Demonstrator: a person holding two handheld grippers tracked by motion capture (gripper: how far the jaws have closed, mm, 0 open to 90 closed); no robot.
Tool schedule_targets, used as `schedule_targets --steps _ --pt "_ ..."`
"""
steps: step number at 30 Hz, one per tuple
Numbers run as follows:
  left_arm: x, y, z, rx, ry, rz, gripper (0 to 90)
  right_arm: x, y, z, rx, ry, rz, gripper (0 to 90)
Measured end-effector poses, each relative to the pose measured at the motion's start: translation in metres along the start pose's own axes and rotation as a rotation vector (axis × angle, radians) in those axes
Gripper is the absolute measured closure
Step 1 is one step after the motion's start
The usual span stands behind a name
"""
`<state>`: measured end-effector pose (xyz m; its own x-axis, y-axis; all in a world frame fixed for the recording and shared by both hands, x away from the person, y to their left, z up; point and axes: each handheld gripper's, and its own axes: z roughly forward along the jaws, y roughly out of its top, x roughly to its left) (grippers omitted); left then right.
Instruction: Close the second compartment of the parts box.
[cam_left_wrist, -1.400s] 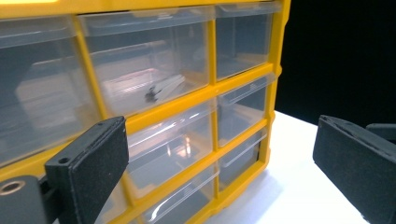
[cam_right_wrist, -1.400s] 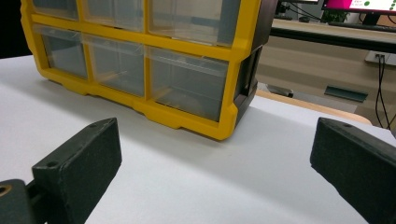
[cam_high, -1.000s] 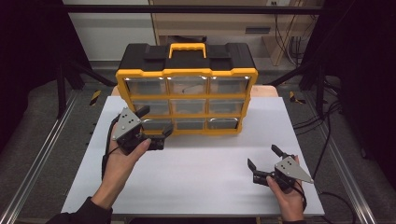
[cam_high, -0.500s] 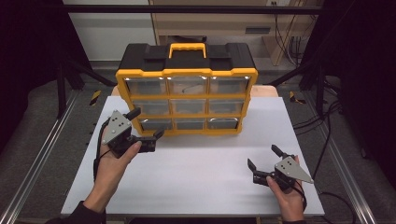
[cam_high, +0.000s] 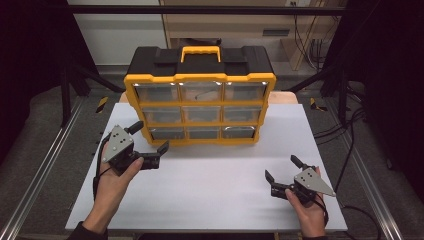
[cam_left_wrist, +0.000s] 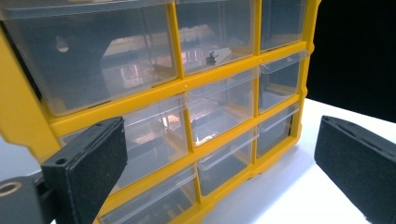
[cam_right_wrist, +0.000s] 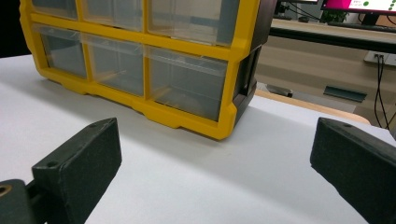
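Table: left gripper farther left of organizer than before.

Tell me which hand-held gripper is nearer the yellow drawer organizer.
Left. The left hand-held gripper sits open beside the yellow drawer organizer, near its bottom-left drawer; the right hand-held gripper rests farther back on the table.

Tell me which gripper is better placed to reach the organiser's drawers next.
Left. The left gripper sits open beside the drawer organiser's bottom-left drawer; the right gripper rests open well short of it.

Glossy plastic organizer, clear smooth drawers
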<state>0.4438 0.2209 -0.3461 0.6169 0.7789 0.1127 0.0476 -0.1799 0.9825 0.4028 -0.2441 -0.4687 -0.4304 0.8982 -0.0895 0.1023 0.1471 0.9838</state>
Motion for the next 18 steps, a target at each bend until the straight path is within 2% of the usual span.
schedule_targets --steps 8,18 --pt "0.001 -0.008 -0.003 0.004 -0.001 -0.025 2.3 0.0 0.0 0.0 0.001 0.001 0.001 2.2" --pt "0.002 -0.025 -0.004 0.021 -0.002 -0.035 2.3 0.0 0.0 0.0 0.003 0.003 -0.001 2.2"
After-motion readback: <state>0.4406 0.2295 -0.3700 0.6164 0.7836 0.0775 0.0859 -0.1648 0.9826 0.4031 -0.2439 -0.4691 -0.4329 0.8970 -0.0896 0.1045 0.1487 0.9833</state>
